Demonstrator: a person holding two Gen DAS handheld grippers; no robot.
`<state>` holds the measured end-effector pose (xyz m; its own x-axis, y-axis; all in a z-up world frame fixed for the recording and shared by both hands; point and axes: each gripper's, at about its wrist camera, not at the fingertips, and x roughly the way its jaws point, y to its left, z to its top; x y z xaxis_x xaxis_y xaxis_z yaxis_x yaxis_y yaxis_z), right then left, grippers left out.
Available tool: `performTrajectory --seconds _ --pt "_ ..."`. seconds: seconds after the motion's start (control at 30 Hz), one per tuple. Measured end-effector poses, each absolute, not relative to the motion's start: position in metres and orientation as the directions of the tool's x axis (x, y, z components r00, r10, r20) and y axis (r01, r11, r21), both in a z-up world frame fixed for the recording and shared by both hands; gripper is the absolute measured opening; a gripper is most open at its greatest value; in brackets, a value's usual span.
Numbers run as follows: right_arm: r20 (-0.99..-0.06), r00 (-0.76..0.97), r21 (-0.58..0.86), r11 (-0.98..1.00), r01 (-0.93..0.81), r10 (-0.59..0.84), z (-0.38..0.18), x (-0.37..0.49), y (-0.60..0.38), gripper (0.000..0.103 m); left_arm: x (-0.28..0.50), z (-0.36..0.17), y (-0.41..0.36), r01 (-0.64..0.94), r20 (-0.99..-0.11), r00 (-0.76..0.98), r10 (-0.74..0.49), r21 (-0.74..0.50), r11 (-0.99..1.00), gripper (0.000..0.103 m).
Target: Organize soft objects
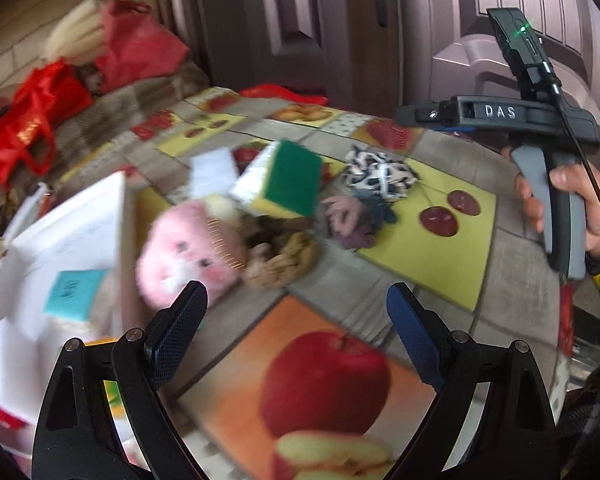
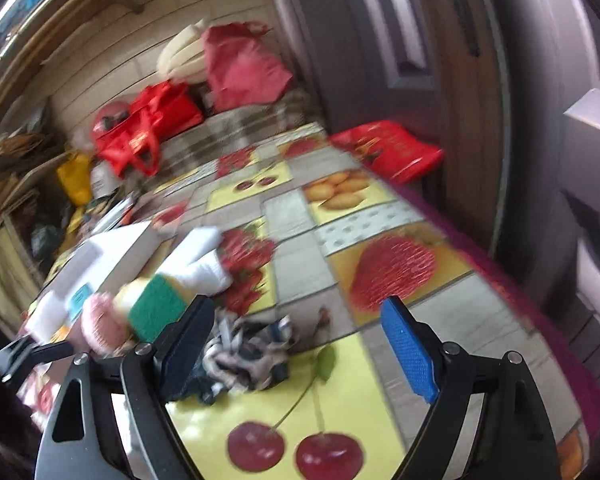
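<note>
Both grippers empty w/ fingers spread wide: left gripper (image 1: 296, 304) over the fruit tablecloth (image 1: 428, 264), right gripper (image 2: 300, 320) too. Pink plush (image 1: 188, 252) at 10 o'clock of left's tips, touching green sponge (image 1: 296, 176); patterned cloth wad (image 2: 244, 352) beside right's left finger.

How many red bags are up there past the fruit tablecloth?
3 red bags: one with handles at the far left by the wall, one paler standing behind it, one lying at the cloth's right edge by the door. More may be hidden.
</note>
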<state>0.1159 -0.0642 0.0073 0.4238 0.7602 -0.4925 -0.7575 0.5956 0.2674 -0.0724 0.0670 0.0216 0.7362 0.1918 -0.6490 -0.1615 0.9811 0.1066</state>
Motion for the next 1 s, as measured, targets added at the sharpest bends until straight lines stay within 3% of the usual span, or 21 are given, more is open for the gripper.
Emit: performTrajectory --seconds 0.13,0.27,0.3,0.37,0.4,0.47,0.5,0.53,0.67,0.9,1.0 --pt "-0.535 0.364 0.247 0.553 -0.796 0.763 0.003 0.111 -0.047 0.082 -0.049 0.019 0.07 -0.138 -0.672 0.731 0.119 0.025 0.99 0.092" --pt "-0.635 0.276 0.231 0.518 -0.823 0.722 -0.01 0.111 -0.02 0.077 -0.031 0.014 0.077 -0.139 -0.7 0.709 0.086 -0.019 0.99 0.091" --pt "-0.656 0.259 0.228 0.513 -0.827 0.709 -0.013 0.111 -0.015 0.073 -0.028 0.013 0.078 -0.137 -0.707 0.703 0.082 -0.021 0.99 0.091" --pt "-0.708 0.227 0.221 0.515 -0.828 0.669 -0.022 0.114 -0.006 0.055 -0.021 0.009 0.077 -0.141 -0.727 0.681 0.088 -0.012 0.99 0.091" --pt "-0.704 0.226 0.228 0.515 -0.826 0.673 -0.021 0.114 -0.008 0.053 -0.019 0.008 0.078 -0.144 -0.736 0.671 0.092 -0.008 0.99 0.091" --pt "-0.696 0.226 0.242 0.519 -0.82 0.681 -0.02 0.116 -0.012 0.047 -0.017 0.006 0.078 -0.148 -0.746 0.66 0.094 -0.006 0.989 0.076" --pt "-0.691 0.227 0.252 0.523 -0.814 0.686 -0.02 0.118 -0.014 0.046 -0.019 0.007 0.078 -0.149 -0.74 0.666 0.092 -0.011 0.989 0.055" --pt "-0.684 0.231 0.269 0.533 -0.802 0.692 -0.02 0.121 -0.019 0.046 -0.021 0.008 0.079 -0.151 -0.734 0.673 0.089 -0.019 0.988 0.043" --pt "-0.663 0.221 0.343 0.553 -0.759 0.715 -0.022 0.134 -0.033 0.046 -0.026 0.009 0.086 -0.18 -0.729 0.678 0.09 -0.046 0.983 0.042" --pt "-0.657 0.217 0.363 0.554 -0.749 0.722 -0.022 0.135 -0.037 0.046 -0.026 0.008 0.083 -0.239 -0.736 0.651 0.186 0.034 0.97 0.043" --pt "-0.653 0.213 0.374 0.554 -0.744 0.727 -0.021 0.136 -0.035 0.046 -0.019 0.004 0.083 -0.243 -0.754 0.626 0.201 0.057 0.968 0.048"
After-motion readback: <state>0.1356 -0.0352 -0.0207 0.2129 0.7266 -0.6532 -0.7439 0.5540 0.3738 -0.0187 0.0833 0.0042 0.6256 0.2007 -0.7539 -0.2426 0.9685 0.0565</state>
